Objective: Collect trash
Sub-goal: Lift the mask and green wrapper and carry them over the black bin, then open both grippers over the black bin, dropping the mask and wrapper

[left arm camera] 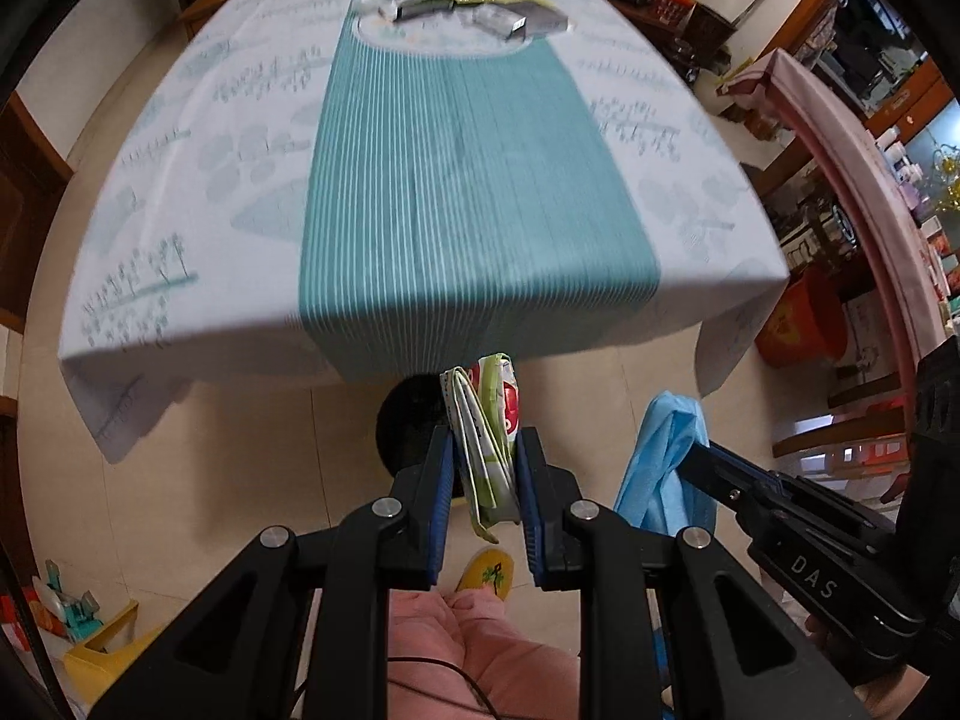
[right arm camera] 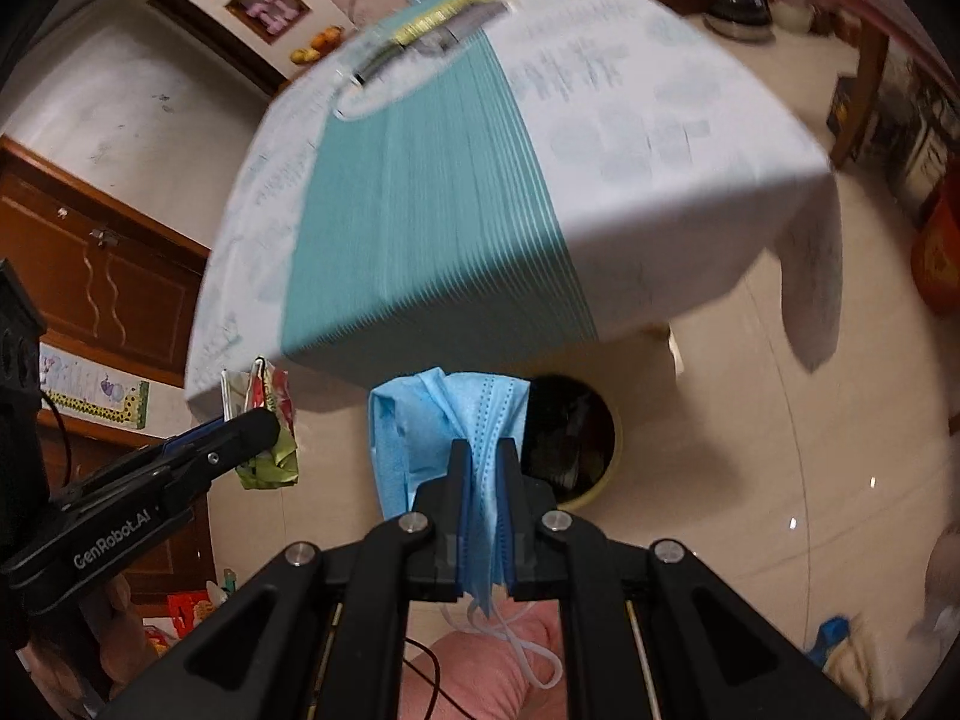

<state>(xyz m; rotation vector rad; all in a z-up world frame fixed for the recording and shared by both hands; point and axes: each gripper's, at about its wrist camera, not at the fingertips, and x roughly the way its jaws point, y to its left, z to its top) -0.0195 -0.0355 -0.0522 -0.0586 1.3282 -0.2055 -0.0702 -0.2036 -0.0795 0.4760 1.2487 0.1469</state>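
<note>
My left gripper (left arm camera: pixel 483 444) is shut on a flattened green, white and red snack wrapper (left arm camera: pixel 489 438), held off the near edge of the table. That wrapper (right arm camera: pixel 270 420) and the left gripper (right arm camera: pixel 264 420) also show at the left of the right wrist view. My right gripper (right arm camera: pixel 485 450) is shut on a crumpled blue face mask (right arm camera: pixel 420 426), whose white ear loop hangs below the fingers. The mask (left arm camera: pixel 666 456) appears in the left wrist view beside the right gripper (left arm camera: pixel 696 450). A round black bin (right arm camera: pixel 576 438) with a yellowish rim stands on the floor just beyond both grippers; the wrapper partly hides it (left arm camera: pixel 408 420).
A table (left arm camera: pixel 180 180) with a white and teal striped cloth fills the upper view, with wrappers and packets (left arm camera: pixel 480 9) at its far end. A red bucket (left arm camera: pixel 804 318) stands at the right. A person's pink trouser leg (left arm camera: pixel 474 654) and yellow slipper (left arm camera: pixel 489 567) are below the grippers.
</note>
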